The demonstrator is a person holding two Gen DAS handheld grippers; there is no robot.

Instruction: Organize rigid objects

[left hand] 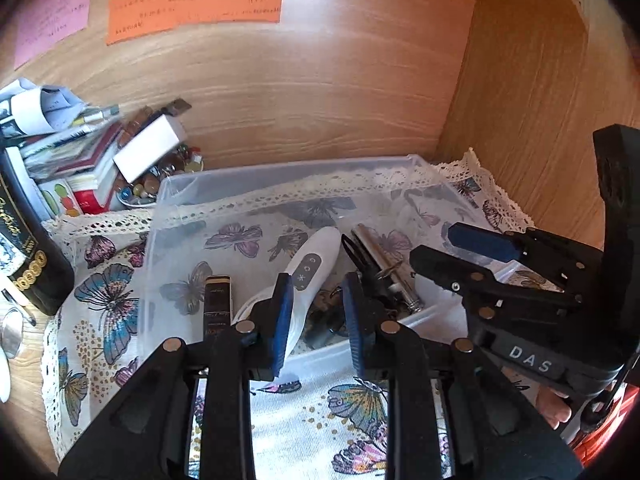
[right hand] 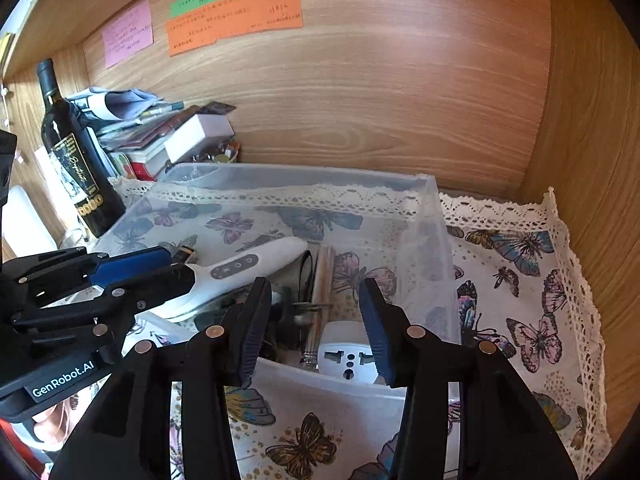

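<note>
A clear plastic bin (left hand: 168, 200) (right hand: 434, 216) sits on the butterfly cloth. It holds a white handheld device with buttons (left hand: 310, 266) (right hand: 256, 264), a dark slim box (left hand: 218, 300), a metal cylinder (left hand: 384, 260) (right hand: 320, 296), a white plug adapter (right hand: 346, 354) and dark items near the front wall. My left gripper (left hand: 316, 316) is open and empty over the bin's front edge, its fingers either side of the white device's handle. My right gripper (right hand: 316, 328) is open and empty over the bin's front right, above the adapter.
A wine bottle (right hand: 74, 152) (left hand: 24, 248) stands left of the bin. Behind it lie stacked books, papers and a white box (left hand: 150, 148) (right hand: 198, 134). Wooden walls with coloured notes (left hand: 192, 4) close the back and right. Bare cloth (right hand: 520, 280) lies right of the bin.
</note>
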